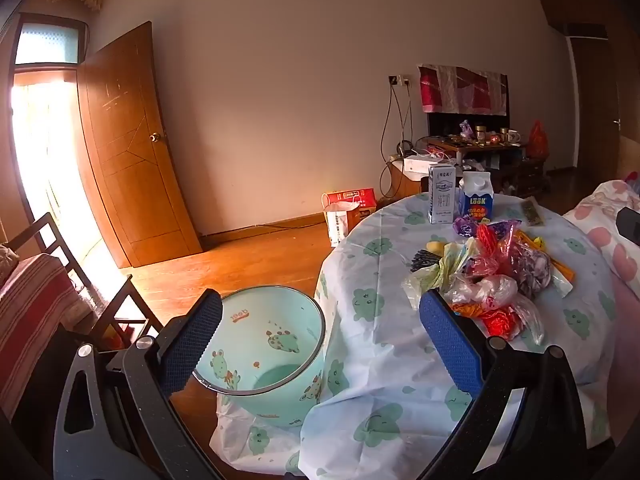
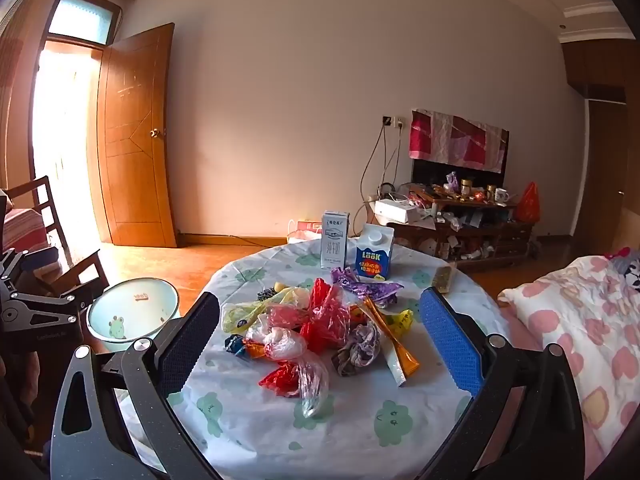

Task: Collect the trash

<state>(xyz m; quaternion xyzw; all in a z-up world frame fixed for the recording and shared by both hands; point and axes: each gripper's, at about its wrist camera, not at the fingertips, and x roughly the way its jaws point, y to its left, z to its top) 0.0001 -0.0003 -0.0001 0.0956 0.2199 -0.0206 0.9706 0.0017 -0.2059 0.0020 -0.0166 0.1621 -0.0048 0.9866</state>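
Observation:
A heap of crumpled plastic bags and wrappers (image 2: 320, 332) lies in the middle of a round table (image 2: 360, 432) covered with a white cloth printed with green clouds; the same heap of wrappers (image 1: 496, 276) shows in the left wrist view. Behind it stand a white milk carton (image 2: 335, 245) and a blue carton (image 2: 374, 254). A mint-green bin (image 1: 272, 356) with a metal rim stands on the floor left of the table, empty. My left gripper (image 1: 320, 344) hangs open over the bin's rim and the table's edge. My right gripper (image 2: 320, 344) is open in front of the heap, holding nothing.
A bed with a pink-patterned cover (image 2: 580, 332) lies to the right of the table. A dark wooden chair (image 1: 80, 280) stands at the left by the open door (image 2: 136, 140). A cluttered low cabinet (image 2: 460, 220) is against the far wall, with a paper bag (image 1: 344, 216) on the floor.

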